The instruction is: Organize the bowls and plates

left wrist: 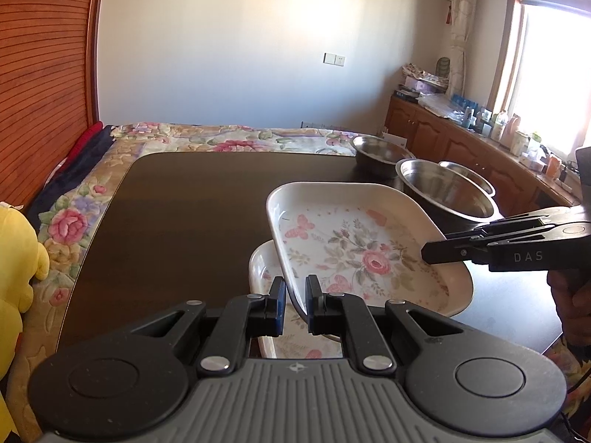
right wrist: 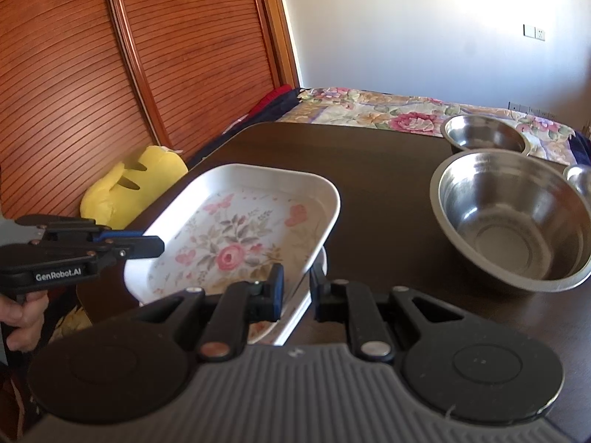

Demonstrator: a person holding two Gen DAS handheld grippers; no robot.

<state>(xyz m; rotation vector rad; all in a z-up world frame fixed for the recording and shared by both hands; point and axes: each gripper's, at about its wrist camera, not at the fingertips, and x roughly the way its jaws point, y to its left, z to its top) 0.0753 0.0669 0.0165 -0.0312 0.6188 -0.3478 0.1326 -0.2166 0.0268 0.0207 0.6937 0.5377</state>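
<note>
A white rectangular plate with a pink flower print (left wrist: 354, 243) (right wrist: 236, 232) hangs tilted above the dark table (left wrist: 192, 203). My left gripper (left wrist: 295, 295) (right wrist: 159, 245) is shut on its near-left rim. My right gripper (right wrist: 297, 284) (left wrist: 424, 251) is shut on the opposite rim. A second floral plate (left wrist: 266, 269) (right wrist: 322, 263) lies flat on the table directly beneath, mostly hidden. Three steel bowls stand at the table's far right: a large one (left wrist: 447, 192) (right wrist: 513, 217), a smaller one (left wrist: 380, 151) (right wrist: 484, 136), and a third (left wrist: 469, 173) (right wrist: 580, 177) partly hidden behind the large one.
A yellow plush toy (left wrist: 14, 258) (right wrist: 136, 188) sits off the table's left edge on a floral bedcover (left wrist: 221, 136). A slatted wooden wardrobe (right wrist: 92, 74) stands behind it. A cluttered wooden cabinet (left wrist: 461, 136) runs under the window. A hand (right wrist: 22, 313) holds the left gripper.
</note>
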